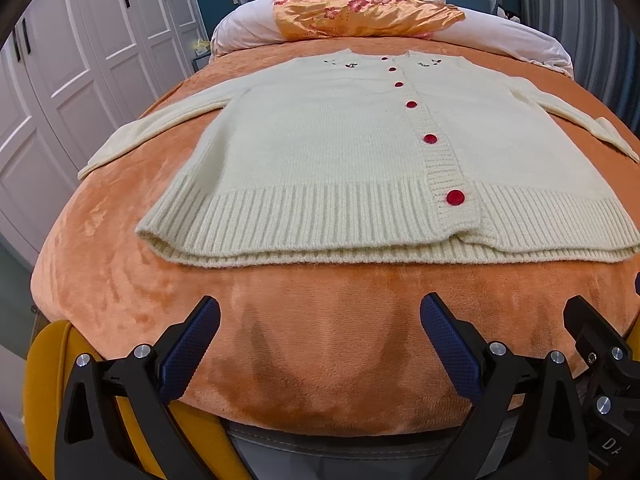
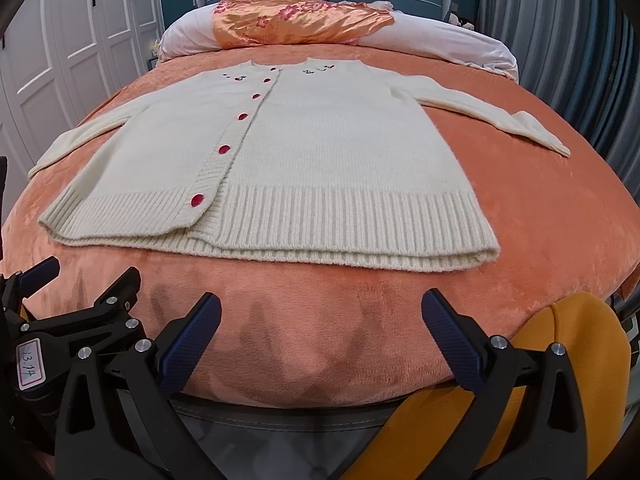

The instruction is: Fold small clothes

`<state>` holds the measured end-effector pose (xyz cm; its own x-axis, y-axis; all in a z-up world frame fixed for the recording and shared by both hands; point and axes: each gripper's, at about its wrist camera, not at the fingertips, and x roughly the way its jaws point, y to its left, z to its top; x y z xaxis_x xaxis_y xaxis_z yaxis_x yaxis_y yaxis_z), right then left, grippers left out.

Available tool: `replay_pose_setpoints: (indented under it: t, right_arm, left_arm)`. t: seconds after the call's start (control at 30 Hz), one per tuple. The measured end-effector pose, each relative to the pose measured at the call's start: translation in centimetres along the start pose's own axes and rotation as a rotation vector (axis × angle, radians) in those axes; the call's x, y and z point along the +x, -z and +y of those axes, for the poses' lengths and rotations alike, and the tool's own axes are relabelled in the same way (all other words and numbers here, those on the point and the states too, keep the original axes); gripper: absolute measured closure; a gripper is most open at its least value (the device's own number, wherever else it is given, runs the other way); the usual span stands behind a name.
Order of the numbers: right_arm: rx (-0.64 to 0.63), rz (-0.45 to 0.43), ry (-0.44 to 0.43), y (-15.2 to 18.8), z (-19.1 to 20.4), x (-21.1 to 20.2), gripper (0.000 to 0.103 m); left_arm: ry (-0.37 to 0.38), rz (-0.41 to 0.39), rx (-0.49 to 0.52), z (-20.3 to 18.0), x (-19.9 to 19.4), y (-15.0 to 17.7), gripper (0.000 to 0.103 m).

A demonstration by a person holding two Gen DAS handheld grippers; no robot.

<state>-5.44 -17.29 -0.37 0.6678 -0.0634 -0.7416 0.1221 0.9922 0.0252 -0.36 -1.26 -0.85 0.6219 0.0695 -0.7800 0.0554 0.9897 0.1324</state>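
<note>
Left tongs and right tongs are spread wide, empty; cream knitted red-buttoned cardigan is cut off at right.

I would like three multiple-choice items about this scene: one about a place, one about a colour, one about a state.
1. Where does the cardigan lie?
A. flat on the orange blanket
B. on the pillow
C. in the left gripper

2. What colour are its buttons?
A. white
B. red
C. blue

3. How are the sleeves?
A. folded over the chest
B. tucked under the body
C. spread out to both sides

Answers:
1 A, the blanket shows all around the cardigan.
2 B, a red row runs down the front band.
3 C, one sleeve stretches out on each side; the left gripper and right gripper are open and hold nothing.
</note>
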Motion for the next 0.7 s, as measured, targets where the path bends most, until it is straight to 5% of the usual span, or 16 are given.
replay_pose_setpoints:
  t: [0.7]
  right_arm:
    - [0.002,0.007,-0.001,0.08,-0.04,0.16,0.005]
  left_arm:
    - [-0.002,0.001,0.002,0.04,-0.02,0.13,0.005]
